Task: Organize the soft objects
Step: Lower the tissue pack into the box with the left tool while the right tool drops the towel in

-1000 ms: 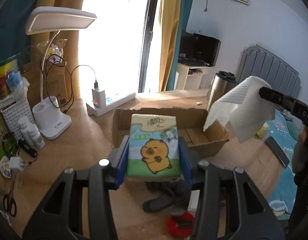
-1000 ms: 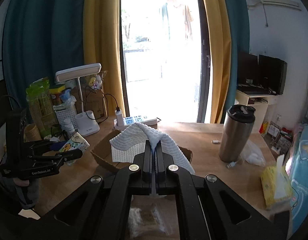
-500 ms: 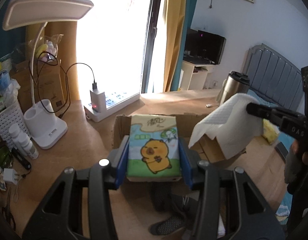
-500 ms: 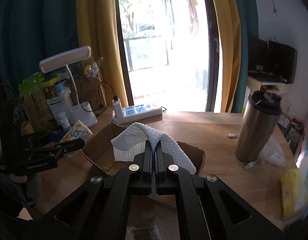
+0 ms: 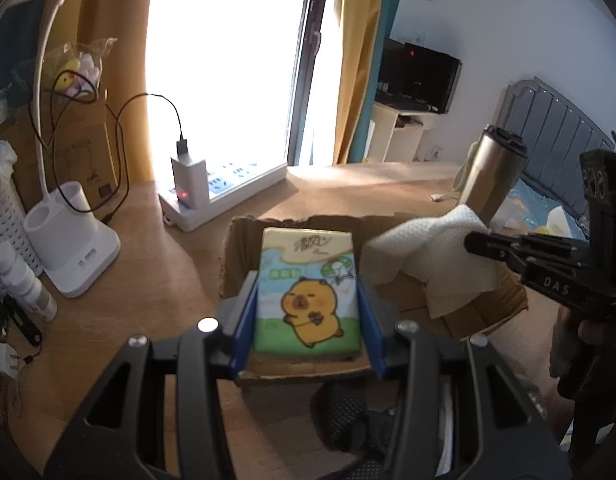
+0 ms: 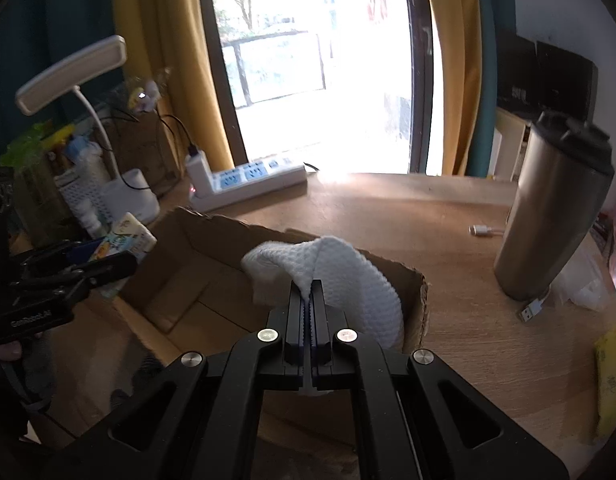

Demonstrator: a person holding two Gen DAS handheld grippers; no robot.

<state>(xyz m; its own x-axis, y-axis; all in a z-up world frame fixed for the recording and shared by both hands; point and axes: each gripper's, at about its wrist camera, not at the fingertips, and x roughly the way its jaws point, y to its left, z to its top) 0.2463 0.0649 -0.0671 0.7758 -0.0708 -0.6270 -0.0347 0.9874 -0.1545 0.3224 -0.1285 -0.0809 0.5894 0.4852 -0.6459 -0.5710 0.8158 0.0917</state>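
My left gripper (image 5: 306, 284) is shut on a tissue pack (image 5: 306, 292) printed with a cartoon capybara, held over the near edge of an open cardboard box (image 5: 243, 236). My right gripper (image 6: 306, 286) is shut on a white waffle cloth (image 6: 348, 276), which drapes over the box's right wall (image 6: 416, 296). In the left wrist view the cloth (image 5: 428, 256) hangs from the right gripper (image 5: 474, 242) at the box's right side. In the right wrist view the left gripper (image 6: 123, 262) and its tissue pack (image 6: 125, 238) are at the box's left edge.
A white desk lamp (image 5: 71, 248), a power strip with charger (image 5: 211, 184) and small bottles (image 5: 23, 280) stand left and behind the box. A steel tumbler (image 6: 556, 216), a cable (image 6: 486, 230) and a yellow pack (image 6: 610, 376) are to the right. Dark socks (image 5: 344, 412) lie near the front edge.
Both grippers have come closer to the box and lower. The tissue pack now hangs over the box's near edge, and the cloth has sunk onto its right wall.
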